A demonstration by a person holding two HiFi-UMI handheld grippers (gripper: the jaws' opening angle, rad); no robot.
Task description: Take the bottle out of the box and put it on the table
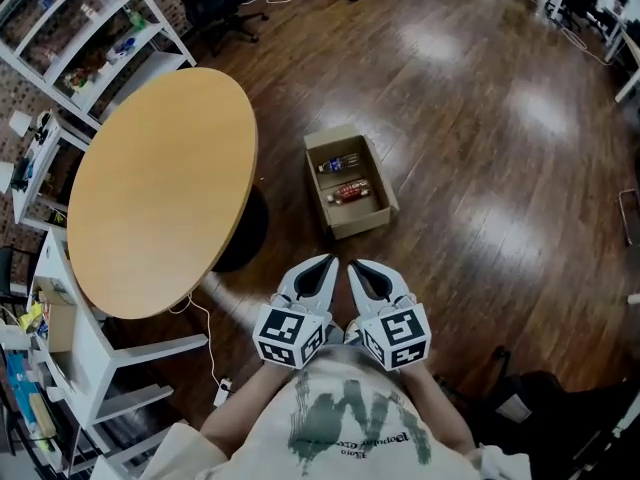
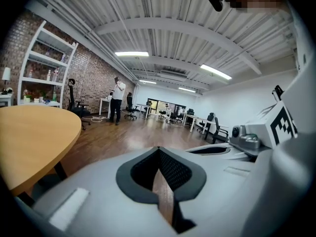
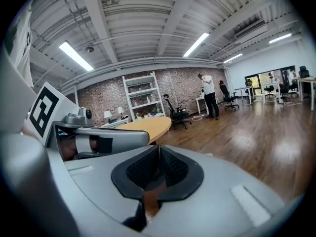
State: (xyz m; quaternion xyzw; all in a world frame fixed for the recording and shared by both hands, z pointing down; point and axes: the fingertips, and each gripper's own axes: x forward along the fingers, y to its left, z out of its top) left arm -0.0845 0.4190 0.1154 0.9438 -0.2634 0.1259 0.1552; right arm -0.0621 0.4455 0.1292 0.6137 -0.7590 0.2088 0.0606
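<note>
While the left tongs (image 1: 322, 268) and right tongs (image 1: 360, 271) are held closed and empty, the box (image 1: 358, 224) must first be approached.

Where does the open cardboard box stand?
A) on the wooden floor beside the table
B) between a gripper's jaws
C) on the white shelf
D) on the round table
A: in the head view the cardboard box stands on the wooden floor, to the right of the round table.
</note>
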